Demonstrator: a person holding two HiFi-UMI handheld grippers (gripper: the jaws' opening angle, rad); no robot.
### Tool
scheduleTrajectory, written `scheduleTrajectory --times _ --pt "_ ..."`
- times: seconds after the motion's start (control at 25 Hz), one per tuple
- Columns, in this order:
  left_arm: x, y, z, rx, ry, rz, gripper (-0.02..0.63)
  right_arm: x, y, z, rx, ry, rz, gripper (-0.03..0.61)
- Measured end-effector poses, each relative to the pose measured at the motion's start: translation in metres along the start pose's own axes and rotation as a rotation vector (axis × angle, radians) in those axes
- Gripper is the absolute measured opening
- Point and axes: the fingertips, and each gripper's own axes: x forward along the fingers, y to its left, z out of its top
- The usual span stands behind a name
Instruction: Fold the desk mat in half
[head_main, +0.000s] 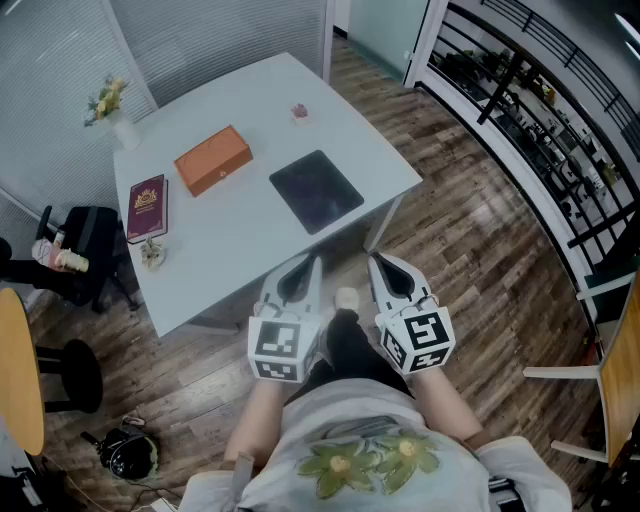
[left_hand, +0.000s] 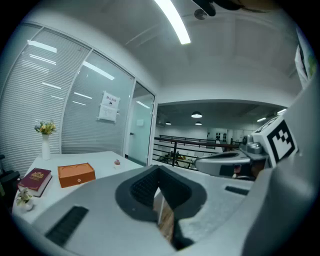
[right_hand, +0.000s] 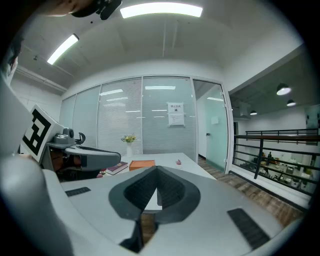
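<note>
The dark desk mat lies flat and unfolded on the white table, near its front right corner. My left gripper and right gripper hover side by side off the table's near edge, close to the person's body, short of the mat. Both are shut with nothing between the jaws. In the left gripper view my left gripper points over the table, with the right gripper's body beside it. In the right gripper view my right gripper hides the mat.
An orange box, a maroon book, a vase of flowers and a small pink item sit further back on the table. A black chair stands at the left. A railing runs along the right.
</note>
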Motion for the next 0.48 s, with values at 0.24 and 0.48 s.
scheduleTrajectory --times 0.24,0.48 --pt "0.009 0.000 0.002 -0.001 0.005 -0.001 0.005 0.003 -0.007 0.001 0.016 -0.004 0.017 0.018" --pt "0.021 -0.005 0.002 0.023 0.025 -0.028 0.005 0.010 -0.018 0.002 0.015 -0.003 0.030 0.018"
